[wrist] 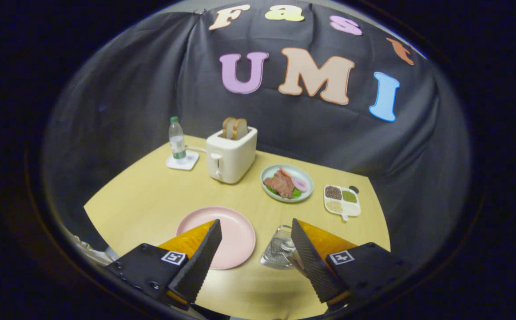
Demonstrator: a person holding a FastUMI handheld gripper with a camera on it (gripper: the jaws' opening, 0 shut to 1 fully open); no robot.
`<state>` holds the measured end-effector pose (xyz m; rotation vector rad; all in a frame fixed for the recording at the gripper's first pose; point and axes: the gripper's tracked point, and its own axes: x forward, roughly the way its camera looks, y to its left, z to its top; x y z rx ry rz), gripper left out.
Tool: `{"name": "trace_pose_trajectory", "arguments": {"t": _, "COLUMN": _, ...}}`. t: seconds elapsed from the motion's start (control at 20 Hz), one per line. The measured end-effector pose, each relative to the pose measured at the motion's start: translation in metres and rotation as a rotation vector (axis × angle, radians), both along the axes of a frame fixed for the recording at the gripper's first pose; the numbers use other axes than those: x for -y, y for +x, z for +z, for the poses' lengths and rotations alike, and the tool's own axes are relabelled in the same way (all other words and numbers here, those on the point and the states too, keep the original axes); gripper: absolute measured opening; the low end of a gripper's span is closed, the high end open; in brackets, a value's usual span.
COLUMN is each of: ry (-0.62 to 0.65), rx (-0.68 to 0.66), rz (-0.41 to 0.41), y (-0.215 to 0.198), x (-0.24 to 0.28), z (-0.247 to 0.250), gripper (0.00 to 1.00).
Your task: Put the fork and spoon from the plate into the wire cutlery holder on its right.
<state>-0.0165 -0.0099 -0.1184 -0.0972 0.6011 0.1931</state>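
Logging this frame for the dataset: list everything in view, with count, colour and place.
table: one, yellow wood
pink plate: one, bare, between the fingers
wire cutlery holder: one, silvery, right of the plate, cutlery inside
toaster: one, cream, two bread slices up
water bottle: one, clear, green cap, on a white coaster
food plate: one, pale green, right of the toaster
divided dish: one, white, grains, farthest right
gripper: one, open, empty

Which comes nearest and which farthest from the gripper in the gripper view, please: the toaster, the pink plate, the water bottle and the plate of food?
The gripper is open, its fingers apart above the table.
1. Pink plate, just ahead, between the fingers.
2. Plate of food, beyond, right of the toaster.
3. Toaster, farther back.
4. Water bottle, farthest, left of the toaster.
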Motion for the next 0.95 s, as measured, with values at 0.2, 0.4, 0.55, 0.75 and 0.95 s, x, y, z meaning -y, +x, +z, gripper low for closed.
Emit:
{"name": "trace_pose_trajectory", "arguments": {"t": 0.2, "ry": 0.046, "rx": 0.172, "rz": -0.041, "y": 0.002, "x": -0.010, "z": 0.034, "gripper": 1.00}}
{"name": "trace_pose_trajectory", "arguments": {"t": 0.4, "ry": 0.112, "rx": 0.301, "rz": -0.093, "y": 0.000, "x": -0.013, "z": 0.060, "gripper": 1.00}}
{"name": "trace_pose_trajectory", "arguments": {"t": 0.55, "ry": 0.109, "rx": 0.379, "rz": -0.120, "y": -0.004, "x": -0.011, "z": 0.075, "gripper": 1.00}}
{"name": "trace_pose_trajectory", "arguments": {"t": 0.75, "ry": 0.094, "rx": 0.444, "rz": -0.159, "y": -0.010, "x": -0.007, "z": 0.084, "gripper": 1.00}}
{"name": "trace_pose_trajectory", "arguments": {"t": 0.95, "ry": 0.146, "rx": 0.488, "rz": -0.183, "y": -0.019, "x": -0.007, "z": 0.092, "gripper": 1.00}}
